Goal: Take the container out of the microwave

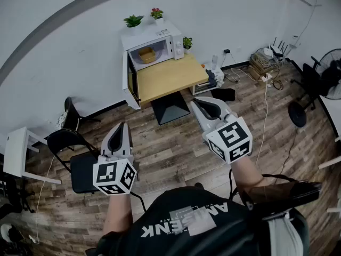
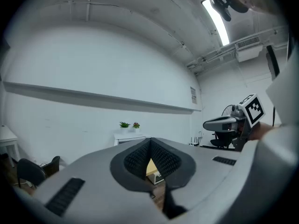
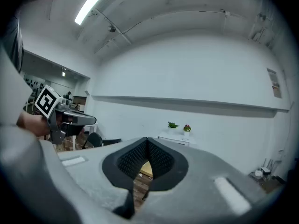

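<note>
Left gripper [image 1: 123,126] and right gripper [image 1: 195,101]: approach step, fingers [image 2: 135,160] closed on nothing.
Chair [image 1: 82,170] stands left of the path; floor [image 1: 170,143] ahead looks open. Door [image 1: 128,81] hangs open at the tabletop's [image 1: 168,79] left edge. Container [image 1: 147,55] sits inside the microwave [image 1: 154,44], well apart. Next move, as judged: close in, open fingers, clear the door frame.

Microwave [image 1: 160,39] showing white; container [image 1: 147,55] glowing yellow-tan; surface [image 1: 168,79] appearing pale wood; floor [image 1: 170,148] running brown planks; left tool [image 1: 123,127], right tool [image 1: 199,102] wearing grey, black-and-white square markers [image 1: 113,176] (pads [image 2: 135,158] black, textured).
</note>
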Demonstrator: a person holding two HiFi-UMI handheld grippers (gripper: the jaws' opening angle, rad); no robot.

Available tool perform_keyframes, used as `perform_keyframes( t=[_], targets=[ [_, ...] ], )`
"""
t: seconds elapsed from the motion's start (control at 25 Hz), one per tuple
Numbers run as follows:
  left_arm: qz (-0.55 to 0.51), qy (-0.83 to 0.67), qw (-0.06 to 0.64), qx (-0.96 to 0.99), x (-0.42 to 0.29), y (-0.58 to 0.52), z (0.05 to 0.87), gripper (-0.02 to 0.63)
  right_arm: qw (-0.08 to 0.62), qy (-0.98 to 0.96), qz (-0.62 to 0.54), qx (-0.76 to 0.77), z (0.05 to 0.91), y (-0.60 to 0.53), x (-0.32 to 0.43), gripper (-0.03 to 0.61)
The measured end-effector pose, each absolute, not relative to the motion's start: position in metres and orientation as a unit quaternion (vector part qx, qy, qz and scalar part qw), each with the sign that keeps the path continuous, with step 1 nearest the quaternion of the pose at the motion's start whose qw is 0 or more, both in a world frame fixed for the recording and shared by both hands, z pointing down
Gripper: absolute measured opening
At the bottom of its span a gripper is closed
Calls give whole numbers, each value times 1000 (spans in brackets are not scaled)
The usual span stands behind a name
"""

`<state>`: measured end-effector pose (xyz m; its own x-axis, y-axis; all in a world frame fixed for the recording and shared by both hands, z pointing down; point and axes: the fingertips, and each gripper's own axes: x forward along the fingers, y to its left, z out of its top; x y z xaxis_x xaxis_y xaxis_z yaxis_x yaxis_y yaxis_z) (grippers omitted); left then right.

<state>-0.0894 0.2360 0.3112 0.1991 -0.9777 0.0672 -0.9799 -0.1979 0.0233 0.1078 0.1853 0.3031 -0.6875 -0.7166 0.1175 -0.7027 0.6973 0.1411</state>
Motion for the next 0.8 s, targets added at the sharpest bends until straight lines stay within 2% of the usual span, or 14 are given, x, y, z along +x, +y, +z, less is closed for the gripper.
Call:
perform_keyframes(
  t=[0.48,0.8],
  targets=[
    [18,-638,34,769,-70,240,314,2,60,-912,-49,403,300,183,130,6],
    [19,-640,33,767,-45,232,318,2,74,-916,-40,392,314,178,154,6]
  ],
)
